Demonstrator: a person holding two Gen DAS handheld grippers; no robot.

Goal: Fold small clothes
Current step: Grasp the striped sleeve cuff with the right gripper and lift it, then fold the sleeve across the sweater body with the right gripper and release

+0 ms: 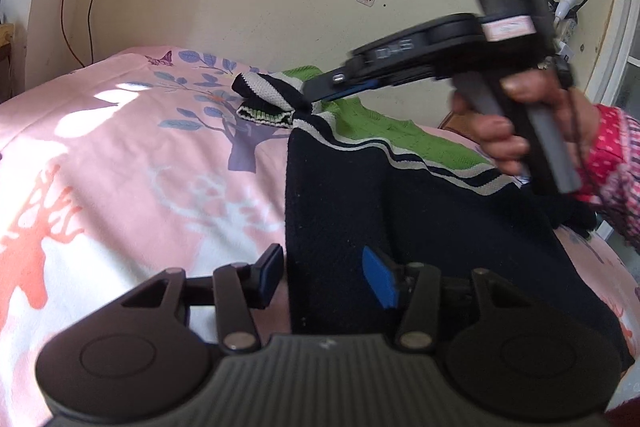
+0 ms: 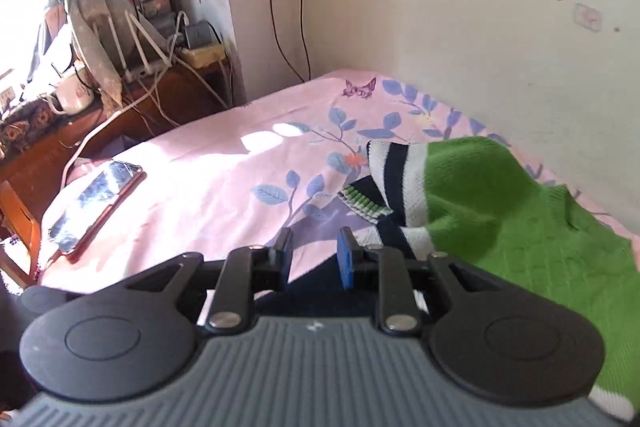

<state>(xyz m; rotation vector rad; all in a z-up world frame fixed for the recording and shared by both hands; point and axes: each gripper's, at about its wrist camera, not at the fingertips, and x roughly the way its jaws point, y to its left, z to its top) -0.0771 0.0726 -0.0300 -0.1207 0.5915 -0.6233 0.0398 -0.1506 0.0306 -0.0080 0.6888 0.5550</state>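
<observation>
Garment: knit sweater [image 1: 360, 195], navy body with white stripes and green upper part, lies on the pink patterned bed [image 1: 120, 167], against the wall.
Sleeve: striped sleeve [image 2: 384, 179] bunched at the sweater's far left corner, cuff pointing away.
Left gripper [image 1: 326, 277]: fingers apart, nothing clamped; it straddles the navy left edge, one finger off the cloth, the blue pad [image 1: 378, 281] over it.
Right gripper [image 2: 314, 259]: fingers parted a little, empty; held by a hand [image 1: 516, 123] above the green part.
Key relation: the sleeve lies just ahead and right of the right gripper's tips, so this one is nearer.
Long axis: runs from the left gripper towards the wall.
Elsewhere: phone [image 2: 96, 203] on the bed, well apart.
</observation>
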